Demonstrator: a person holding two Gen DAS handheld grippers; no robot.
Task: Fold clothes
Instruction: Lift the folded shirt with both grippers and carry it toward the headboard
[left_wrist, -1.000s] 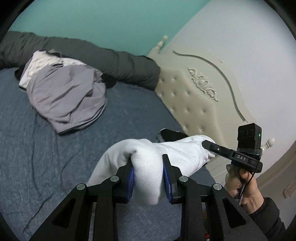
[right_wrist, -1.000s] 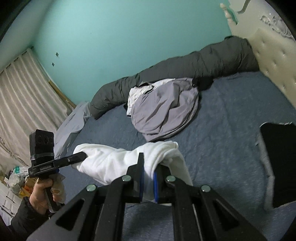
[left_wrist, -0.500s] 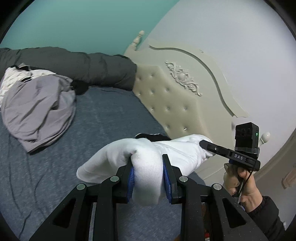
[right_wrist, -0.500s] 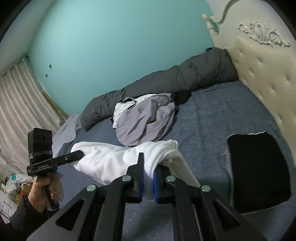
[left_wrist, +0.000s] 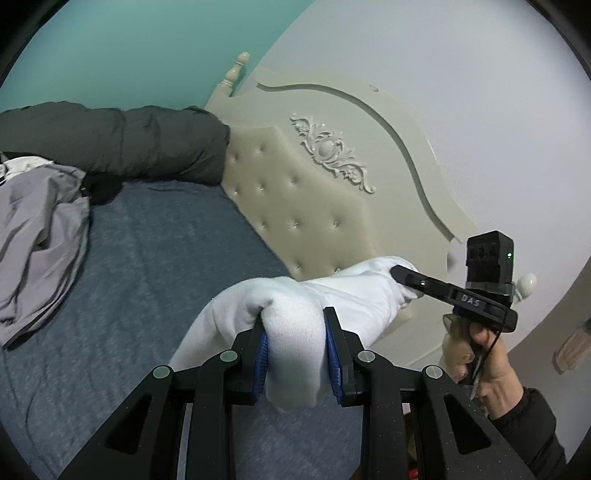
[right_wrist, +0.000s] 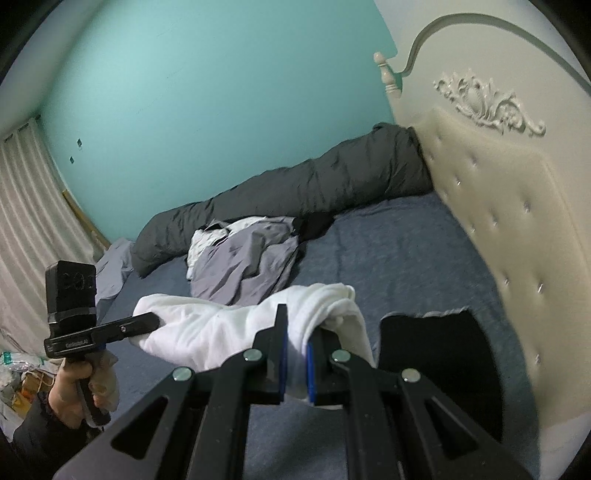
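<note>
Both grippers are clamped on the same white garment (left_wrist: 295, 325), holding it up in the air above the blue bedsheet (left_wrist: 166, 251). The left gripper (left_wrist: 295, 354) pinches a thick bunched fold between its blue pads, and the right gripper (right_wrist: 294, 360) pinches the other end, its pads close together on thinner cloth. The garment hangs slack between them, a loose flap drooping beside the right one.

Each tool is held by a hand in a dark sleeve; the right hand (left_wrist: 480, 365) shows in the left view, the left hand (right_wrist: 74, 391) in the right.

Farther up the bed lies a crumpled grey garment (right_wrist: 243, 266) over something white, against a rolled dark duvet (right_wrist: 295, 188). A black folded item (right_wrist: 439, 373) lies on the sheet near the tufted cream headboard (right_wrist: 498, 192), just beyond the right gripper.
</note>
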